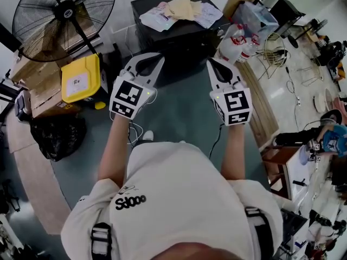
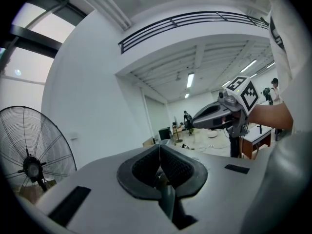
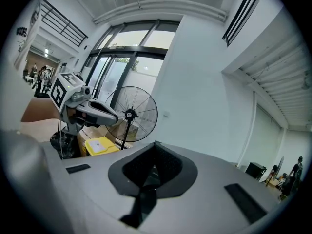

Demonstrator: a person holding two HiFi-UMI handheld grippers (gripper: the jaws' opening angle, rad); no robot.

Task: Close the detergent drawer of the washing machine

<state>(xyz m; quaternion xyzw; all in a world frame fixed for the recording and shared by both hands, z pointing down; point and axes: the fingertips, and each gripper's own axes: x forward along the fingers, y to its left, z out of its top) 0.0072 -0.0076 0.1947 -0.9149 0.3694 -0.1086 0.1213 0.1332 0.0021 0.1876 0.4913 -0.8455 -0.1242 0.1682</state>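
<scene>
The left gripper [image 1: 153, 58] and right gripper [image 1: 213, 64] are both clenched on nothing, held side by side, with a fan [image 1: 64, 11] standing off to the left

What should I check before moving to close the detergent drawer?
1. The left gripper is empty: ok, jaws together with nothing between them.
2. The right gripper is empty: ok, jaws together, nothing held.
3. The detergent drawer is in sight: not ok, no view shows it.
4. The washing machine is located: cannot tell; only a dark cabinet with papers on top stands ahead.
5. The fan is away from both grippers: ok, it stands off to the left.
</scene>
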